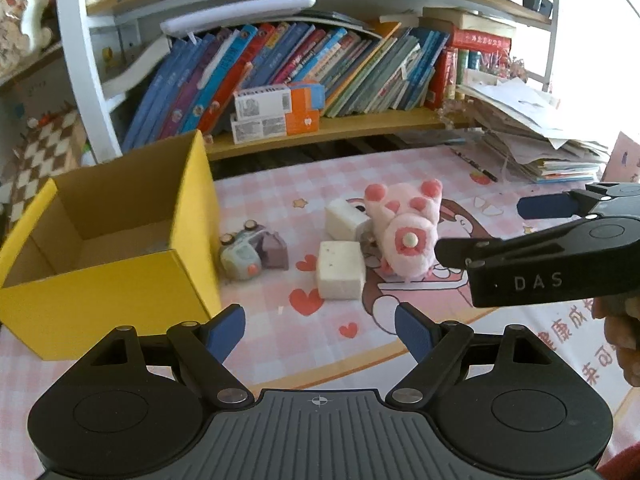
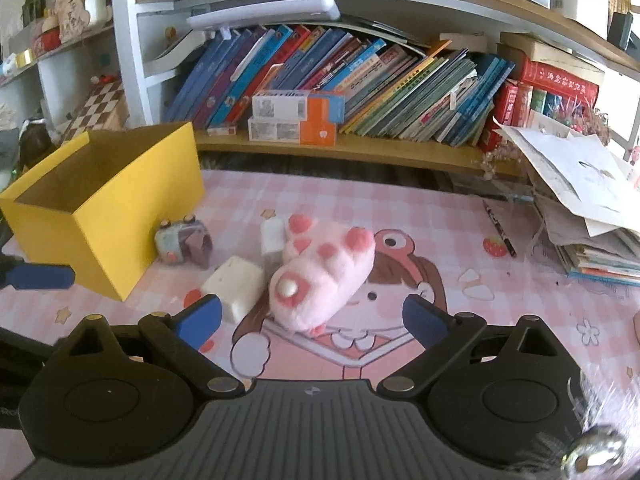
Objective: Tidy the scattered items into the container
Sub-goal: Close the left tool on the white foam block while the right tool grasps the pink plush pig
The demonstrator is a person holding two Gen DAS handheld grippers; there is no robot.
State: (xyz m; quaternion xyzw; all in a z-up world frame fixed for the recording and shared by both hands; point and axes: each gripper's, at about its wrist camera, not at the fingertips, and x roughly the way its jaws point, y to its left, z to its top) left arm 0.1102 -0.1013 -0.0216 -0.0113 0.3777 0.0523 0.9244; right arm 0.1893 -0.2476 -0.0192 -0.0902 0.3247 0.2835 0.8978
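My right gripper (image 2: 312, 320) stands wide apart with nothing between its blue pads, and the pink plush toy (image 2: 320, 276) lies straight ahead of it on the pink mat (image 2: 520, 300), just beyond the fingertips. That is the relation my next move turns on: the toy's long axis runs from its near end, the one with the white button, up and away to the right toward its spotted feet, so it sits slightly askew to the line I point along. I judge I would have to close across its narrow middle, not along its length. My left gripper (image 1: 320, 330) is also wide open and empty, and it is the nearer one to the yellow box (image 1: 112, 256), which stands open-topped at the left of the mat. Ahead of the left gripper are two white blocks (image 1: 340, 276), the near one just left of the toy and the far one touching it behind. A small grey-blue toy car (image 1: 244, 254) on its side lies close by the box wall. All the items are outside the box; I cannot tell whether anything lies in it.
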